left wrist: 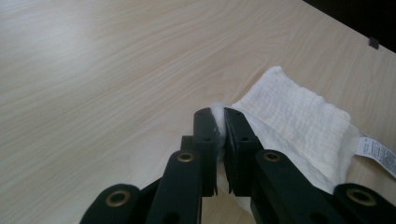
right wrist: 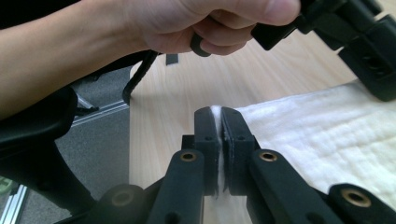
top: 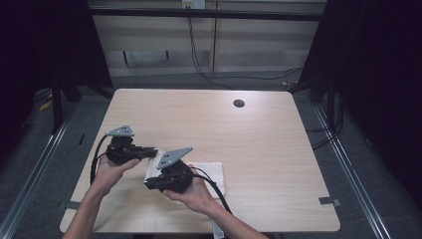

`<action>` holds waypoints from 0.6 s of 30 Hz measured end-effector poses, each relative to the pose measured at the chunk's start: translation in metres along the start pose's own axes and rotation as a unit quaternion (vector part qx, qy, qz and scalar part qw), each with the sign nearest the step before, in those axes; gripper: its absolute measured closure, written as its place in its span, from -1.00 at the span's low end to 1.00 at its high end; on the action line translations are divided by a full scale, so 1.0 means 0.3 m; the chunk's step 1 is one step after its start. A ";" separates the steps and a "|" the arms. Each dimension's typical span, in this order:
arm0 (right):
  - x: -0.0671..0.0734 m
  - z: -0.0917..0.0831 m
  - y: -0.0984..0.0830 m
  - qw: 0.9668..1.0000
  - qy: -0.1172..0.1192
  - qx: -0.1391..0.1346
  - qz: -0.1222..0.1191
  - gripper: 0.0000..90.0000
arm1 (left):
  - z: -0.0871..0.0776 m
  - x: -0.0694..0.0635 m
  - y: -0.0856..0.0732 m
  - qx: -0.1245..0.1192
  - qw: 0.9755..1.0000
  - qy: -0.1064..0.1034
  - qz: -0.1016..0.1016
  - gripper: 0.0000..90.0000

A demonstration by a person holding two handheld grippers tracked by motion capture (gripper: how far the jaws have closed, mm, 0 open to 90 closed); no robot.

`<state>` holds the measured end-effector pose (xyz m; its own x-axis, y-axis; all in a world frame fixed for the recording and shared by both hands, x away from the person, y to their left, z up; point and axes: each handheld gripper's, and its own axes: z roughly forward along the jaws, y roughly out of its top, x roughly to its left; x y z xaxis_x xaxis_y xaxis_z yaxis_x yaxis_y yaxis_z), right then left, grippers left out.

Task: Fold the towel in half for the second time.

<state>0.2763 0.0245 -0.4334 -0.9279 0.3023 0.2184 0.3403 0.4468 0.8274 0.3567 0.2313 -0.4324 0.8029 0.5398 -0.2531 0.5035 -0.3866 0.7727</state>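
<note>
Pale wooden table near whose front edge a white cloth lies, its left edge pinched between the clamped jaws of both left gripper and right gripper, the cloth extending rightward.

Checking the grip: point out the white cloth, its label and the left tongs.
white cloth (left wrist: pixel 303 116), left gripper view, ribbed middle.
label (left wrist: pixel 376 153), left gripper view, printed tag at the cloth's edge.
left tongs (left wrist: pixel 219 112), left gripper view, tips clamping the cloth.
</note>
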 end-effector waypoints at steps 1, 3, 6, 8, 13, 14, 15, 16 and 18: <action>-0.001 -0.003 -0.010 1.000 0.001 -0.001 0.001 0.91 | 0.020 -0.012 0.005 0.008 1.000 -0.004 0.006 0.88; 0.002 -0.014 -0.030 1.000 -0.002 -0.001 0.004 0.91 | 0.039 -0.026 0.010 0.015 1.000 -0.010 0.011 0.88; 0.008 -0.045 -0.050 1.000 -0.007 -0.011 0.006 0.91 | 0.062 -0.043 0.017 0.023 1.000 -0.009 0.019 0.88; 0.006 -0.056 -0.054 1.000 -0.009 -0.019 0.007 0.91 | 0.067 -0.049 0.021 0.022 1.000 -0.007 0.018 0.88; 0.010 -0.115 -0.076 1.000 -0.019 -0.019 0.008 0.91 | 0.083 -0.073 0.041 0.023 0.999 -0.016 0.022 0.88; 0.010 -0.119 -0.080 1.000 -0.020 -0.018 0.008 0.91 | 0.083 -0.073 0.041 0.023 0.999 -0.016 0.022 0.88; 0.011 -0.124 -0.086 1.000 -0.021 -0.016 0.009 0.91 | 0.093 -0.079 0.043 0.027 0.999 -0.017 0.022 0.88; 0.011 -0.126 -0.089 1.000 -0.022 -0.016 0.007 0.91 | 0.099 -0.081 0.043 0.027 0.999 -0.018 0.022 0.88; 0.010 -0.134 -0.097 1.000 -0.023 -0.015 0.010 0.91 | 0.108 -0.083 0.044 0.028 0.999 -0.020 0.023 0.88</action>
<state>0.2576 -0.0214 -0.4361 -0.9128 0.3500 0.2104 0.3524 0.4146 0.8390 0.3539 0.1885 -0.4347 0.8369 0.4904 -0.2432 0.4828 -0.4520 0.7500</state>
